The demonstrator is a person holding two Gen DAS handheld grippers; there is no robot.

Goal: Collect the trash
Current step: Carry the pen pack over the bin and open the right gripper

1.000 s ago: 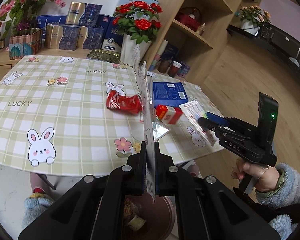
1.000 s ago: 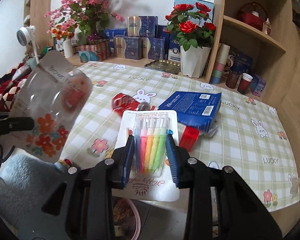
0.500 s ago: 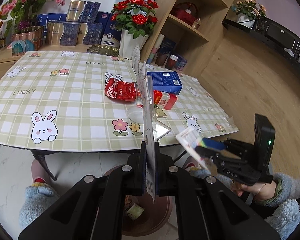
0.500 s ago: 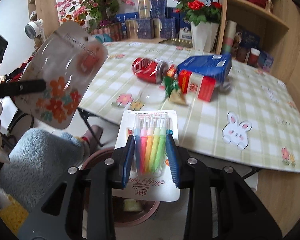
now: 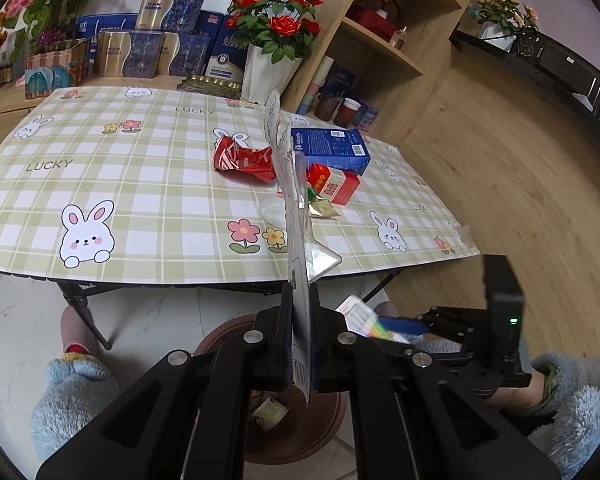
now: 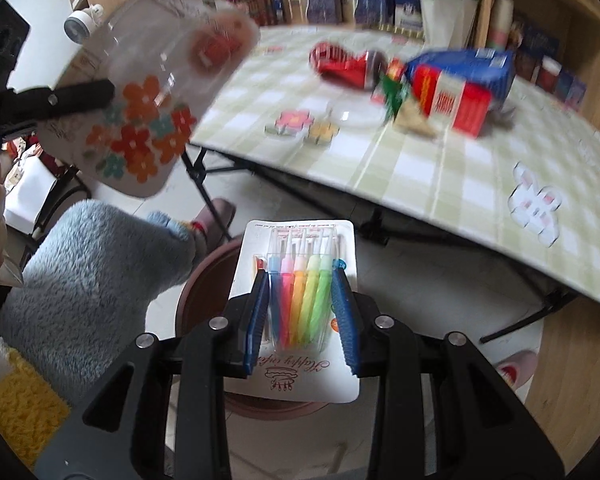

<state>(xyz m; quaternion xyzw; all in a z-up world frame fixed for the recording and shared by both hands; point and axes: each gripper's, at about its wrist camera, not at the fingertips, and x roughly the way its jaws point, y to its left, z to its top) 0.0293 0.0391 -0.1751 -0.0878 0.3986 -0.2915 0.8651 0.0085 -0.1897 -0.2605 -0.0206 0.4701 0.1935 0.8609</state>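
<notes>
- The left gripper [image 5: 302,316] is clamped tight on a flat flower-printed package [image 6: 148,92], seen edge-on at the centre of the left wrist view.
- The right gripper [image 6: 302,312] is closed on a candle pack [image 6: 300,300], low in its frame, over a brown bin [image 6: 200,280].
- A crushed red can [image 5: 244,158], blue box [image 5: 332,148] and red carton [image 5: 334,184] lie on the table [image 5: 100,184], centre frame.

The candle pack [image 6: 296,312] is glossy clear plastic on smooth white card. The flowered pouch [image 6: 148,92] looks like shiny film. The crushed can [image 5: 244,158] at twelve o'clock is glossy metal; the floor [image 5: 500,184] is matt wood.
</notes>
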